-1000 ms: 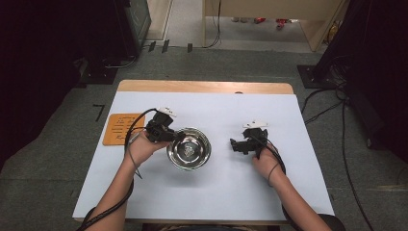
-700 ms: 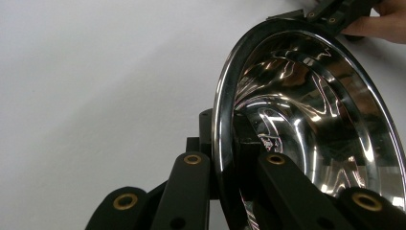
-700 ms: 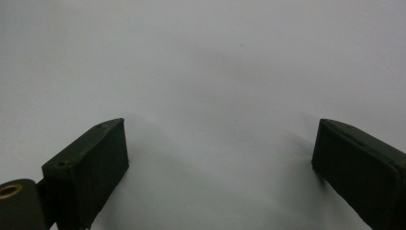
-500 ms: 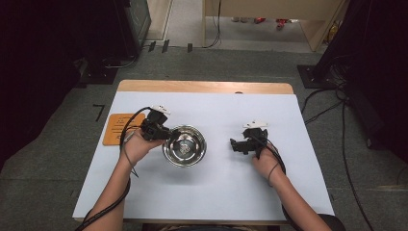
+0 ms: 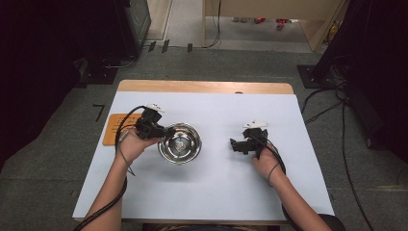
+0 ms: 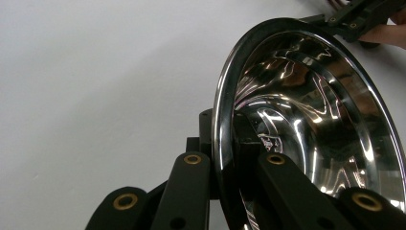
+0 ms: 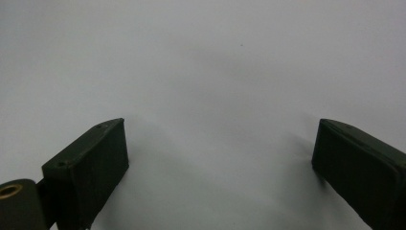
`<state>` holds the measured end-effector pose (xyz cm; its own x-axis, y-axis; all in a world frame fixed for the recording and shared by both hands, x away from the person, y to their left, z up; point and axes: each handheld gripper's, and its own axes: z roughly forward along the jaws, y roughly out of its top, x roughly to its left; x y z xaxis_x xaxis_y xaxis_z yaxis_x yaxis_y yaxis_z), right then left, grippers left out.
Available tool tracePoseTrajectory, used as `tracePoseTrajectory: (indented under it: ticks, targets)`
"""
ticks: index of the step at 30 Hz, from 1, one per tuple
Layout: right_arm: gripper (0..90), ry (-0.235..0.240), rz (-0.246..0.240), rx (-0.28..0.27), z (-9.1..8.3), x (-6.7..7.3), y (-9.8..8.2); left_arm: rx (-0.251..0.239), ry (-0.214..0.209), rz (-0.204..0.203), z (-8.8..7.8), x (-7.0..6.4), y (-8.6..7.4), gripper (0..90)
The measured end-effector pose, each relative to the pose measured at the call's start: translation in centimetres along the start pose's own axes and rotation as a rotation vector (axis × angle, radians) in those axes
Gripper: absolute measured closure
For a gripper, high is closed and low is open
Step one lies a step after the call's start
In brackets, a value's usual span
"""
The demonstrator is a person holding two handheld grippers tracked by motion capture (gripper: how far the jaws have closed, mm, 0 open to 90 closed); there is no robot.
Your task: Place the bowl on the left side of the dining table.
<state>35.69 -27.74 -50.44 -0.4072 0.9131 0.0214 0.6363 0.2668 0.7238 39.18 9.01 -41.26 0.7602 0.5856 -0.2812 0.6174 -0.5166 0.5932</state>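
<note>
A shiny steel bowl (image 5: pixel 179 143) sits left of centre on the white table cover (image 5: pixel 216 192). My left gripper (image 5: pixel 163 132) is shut on the bowl's left rim, one jaw inside and one outside. In the left gripper view the rim of the bowl (image 6: pixel 306 120) runs between the black jaws of the left gripper (image 6: pixel 222 129), and the right gripper (image 6: pixel 354 19) shows beyond the bowl. My right gripper (image 5: pixel 234 144) rests on the cover to the bowl's right, pointing toward it. The right gripper (image 7: pixel 220 158) stands open, with bare white surface between its pads.
An orange card (image 5: pixel 113 129) lies at the table's left edge, partly under the left gripper's cable. The wooden table edge (image 5: pixel 207 86) runs along the back. Cables (image 5: pixel 337 106) and dark equipment stand on the floor around the table.
The left gripper and the bowl have shifted slightly to the left and farther from the person. The right gripper has stayed put.
</note>
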Motion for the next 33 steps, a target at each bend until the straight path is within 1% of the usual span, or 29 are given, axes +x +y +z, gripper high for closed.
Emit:
tracePoseTrajectory:
  ticks: [11, 18, 25, 33]
  targets:
    - [4.9, 0.000, 0.000, 0.000, 0.0, 0.0, 0.0, -0.012, 0.010, -0.025, -0.7, 1.0, -0.4, 87.7]
    - [4.9, 0.000, 0.000, 0.000, 0.0, 0.0, 0.0, -0.020, 0.021, -0.052, -1.2, 1.8, -0.8, 87.7]
    - [4.9, 0.000, -0.001, 0.000, 0.0, 0.0, 0.0, -0.023, 0.031, -0.066, -1.6, 2.4, -1.1, 87.7]
    - [4.9, 0.000, 0.000, 0.000, 0.0, 0.0, 0.0, -0.035, 0.044, -0.096, -2.2, 3.3, -1.6, 87.8]
